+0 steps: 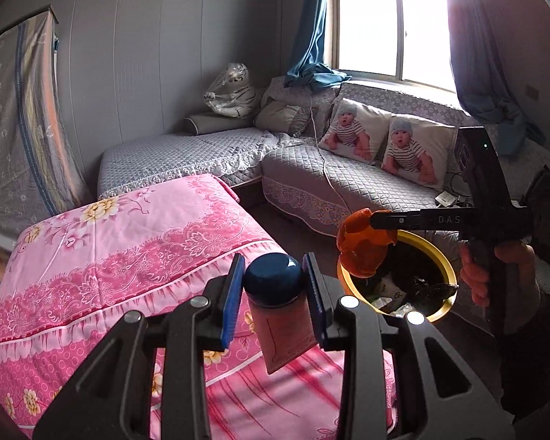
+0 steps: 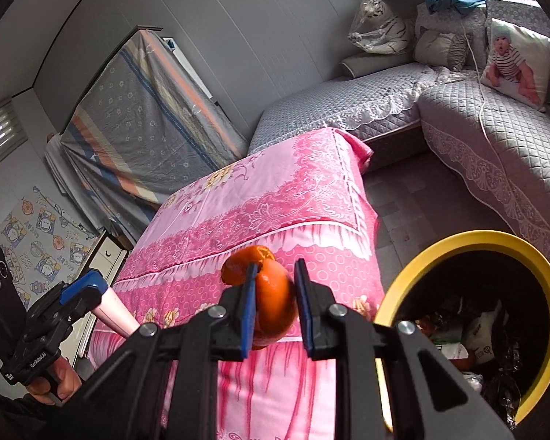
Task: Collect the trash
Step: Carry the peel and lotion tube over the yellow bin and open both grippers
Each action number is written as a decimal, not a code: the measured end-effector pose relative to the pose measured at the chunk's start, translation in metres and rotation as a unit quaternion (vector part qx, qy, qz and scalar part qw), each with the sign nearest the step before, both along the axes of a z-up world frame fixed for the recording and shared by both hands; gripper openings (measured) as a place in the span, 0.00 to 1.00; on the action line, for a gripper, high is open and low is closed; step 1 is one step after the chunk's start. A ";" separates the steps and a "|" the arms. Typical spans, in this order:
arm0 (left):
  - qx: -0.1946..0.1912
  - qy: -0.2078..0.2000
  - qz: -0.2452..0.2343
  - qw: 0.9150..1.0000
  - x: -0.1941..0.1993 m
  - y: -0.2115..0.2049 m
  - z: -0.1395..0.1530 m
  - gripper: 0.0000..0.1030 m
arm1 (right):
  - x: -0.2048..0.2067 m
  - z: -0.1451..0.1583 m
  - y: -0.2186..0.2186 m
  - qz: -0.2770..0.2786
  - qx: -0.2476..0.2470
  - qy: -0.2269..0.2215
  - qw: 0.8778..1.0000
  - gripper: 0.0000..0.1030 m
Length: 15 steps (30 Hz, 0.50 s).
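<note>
Bin: a round bin with a yellow rim (image 1: 444,261) stands on the floor to the right of the pink-covered table, near the sofa; its inside is lined in black.
Bin contents: crumpled wrappers, a white packet and dark plastic lie in the bottom; I cannot make out more.
Left gripper: my left gripper (image 1: 274,293) has its blue pads clamped on a pink tube with a dark blue cap (image 1: 275,275), cap pointing away from me, the tube's flat tail hanging down towards me.
Tube's place: held in the air above the near right corner of the table, left of the bin.
Right gripper: my right gripper (image 2: 274,295) is closed tight on a piece of orange peel (image 2: 273,302).
Peel's place: seen from my left wrist, the peel hangs right at the bin's far-left rim, above the opening.
Hands: my right hand (image 1: 475,275) wraps the black handle, to the right of the bin; both grippers tilt downward.
Surface: a table under a pink floral cloth (image 1: 128,242).
Room: a grey quilted corner sofa (image 1: 348,179) at the far side with two baby-print cushions (image 1: 355,130), a wrapped toy tiger (image 1: 233,91), blue curtains and a bright window (image 1: 388,25).
</note>
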<state>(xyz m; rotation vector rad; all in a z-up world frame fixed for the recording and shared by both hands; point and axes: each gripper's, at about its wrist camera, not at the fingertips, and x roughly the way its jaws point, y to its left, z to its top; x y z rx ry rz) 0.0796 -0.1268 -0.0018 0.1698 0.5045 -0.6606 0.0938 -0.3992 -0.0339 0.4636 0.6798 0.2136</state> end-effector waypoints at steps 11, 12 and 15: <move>0.006 -0.007 -0.078 0.997 -0.001 -0.079 0.004 0.30 | -0.042 -0.019 -0.081 -0.124 -0.016 0.010 0.992 0.18; 0.005 -0.008 -0.084 0.996 -0.001 -0.085 0.004 0.30 | -0.046 -0.021 -0.087 -0.135 -0.017 0.011 0.991 0.18; 0.003 0.005 -0.105 0.994 0.003 -0.110 0.001 0.30 | -0.056 -0.031 -0.105 -0.168 -0.025 0.018 0.985 0.18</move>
